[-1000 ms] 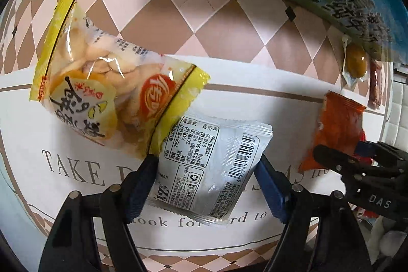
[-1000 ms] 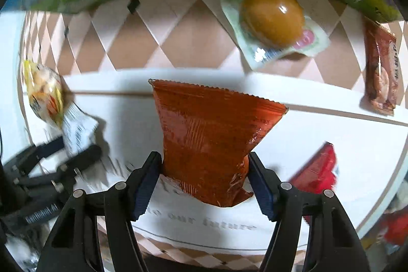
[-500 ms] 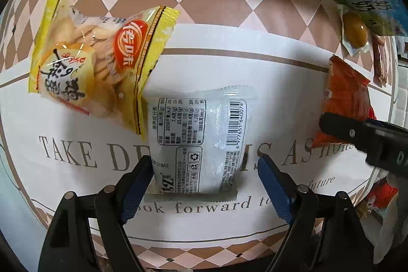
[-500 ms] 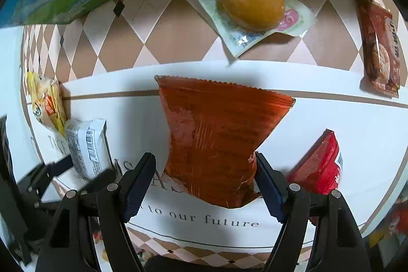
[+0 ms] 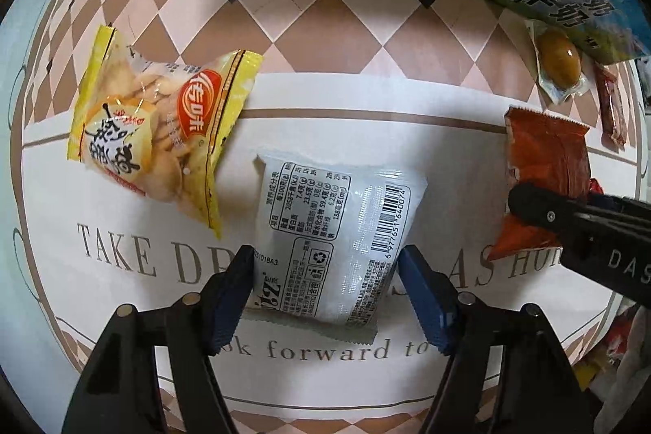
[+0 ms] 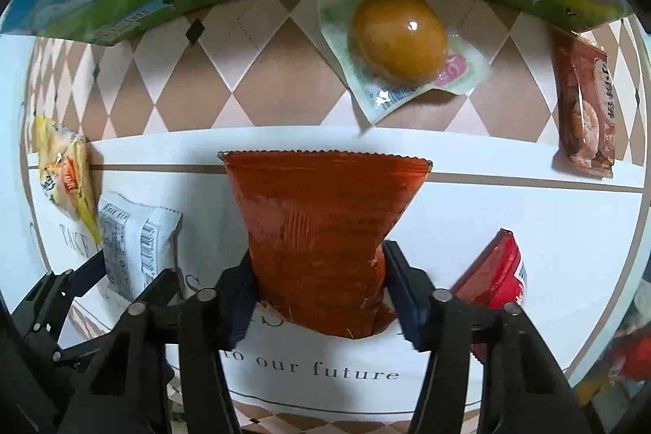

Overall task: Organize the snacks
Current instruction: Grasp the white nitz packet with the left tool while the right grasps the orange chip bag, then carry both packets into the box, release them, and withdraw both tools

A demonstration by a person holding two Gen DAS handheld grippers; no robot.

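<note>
My right fingers are closing, now pinching the orange packet; my left fingers are closing around the white packet, re-gripping both to move them.

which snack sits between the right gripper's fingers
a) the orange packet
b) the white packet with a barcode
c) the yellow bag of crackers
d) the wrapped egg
a: in the right wrist view the orange packet sits between the closing fingers of the right gripper, pinched narrow at its lower end; the white packet is off to the left and the wrapped egg lies further up.
</note>
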